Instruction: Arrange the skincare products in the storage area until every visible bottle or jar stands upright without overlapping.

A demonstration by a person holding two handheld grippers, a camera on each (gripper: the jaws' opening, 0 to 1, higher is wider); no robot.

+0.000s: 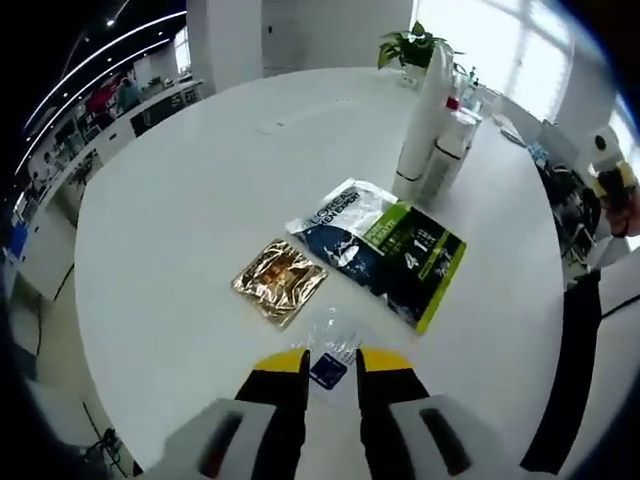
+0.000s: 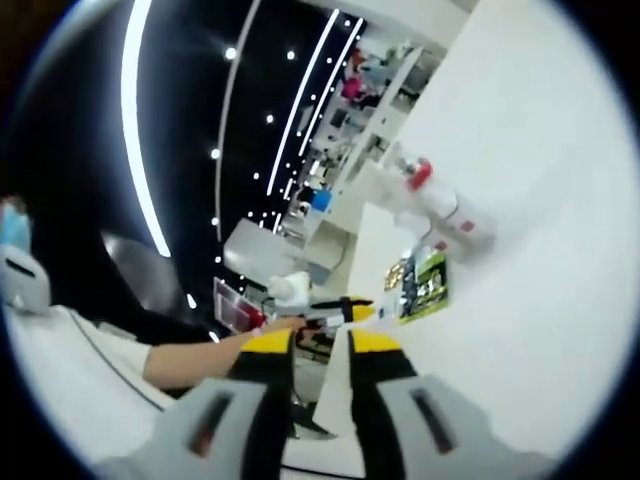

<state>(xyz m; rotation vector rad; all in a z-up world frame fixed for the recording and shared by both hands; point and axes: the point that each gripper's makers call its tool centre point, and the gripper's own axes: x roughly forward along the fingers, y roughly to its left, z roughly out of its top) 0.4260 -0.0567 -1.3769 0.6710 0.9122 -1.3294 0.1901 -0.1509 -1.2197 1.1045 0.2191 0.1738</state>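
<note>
The left tool is hovering low over a round white bench, its yellow-tipped jaws standing slightly apart and framing a small clear sachet with a blue label. I cannot tell whether the jaws are actually touching the sachet or just sitting above it.

In the left gripper view, a shiny gold foil packet is lying flat at about eleven o'clock from the tool. A larger dark pouch with a green edge is lying flat at about one o'clock, just beside the gold one. Farther out in the same direction, two tall white bottles are standing upright close together, one with a red collar. A potted plant is sitting at the far rim of the bench.

The right tool is being held up and rolled sideways, its jaws a little apart with nothing between them. Beyond it, the person's hand is holding the other tool, and the bottles and green-edged pouch are showing at about one o'clock.

Judging by this, the bottles are already upright and apart from the flat packs, while the sachet and packets are yet to be arranged.
</note>
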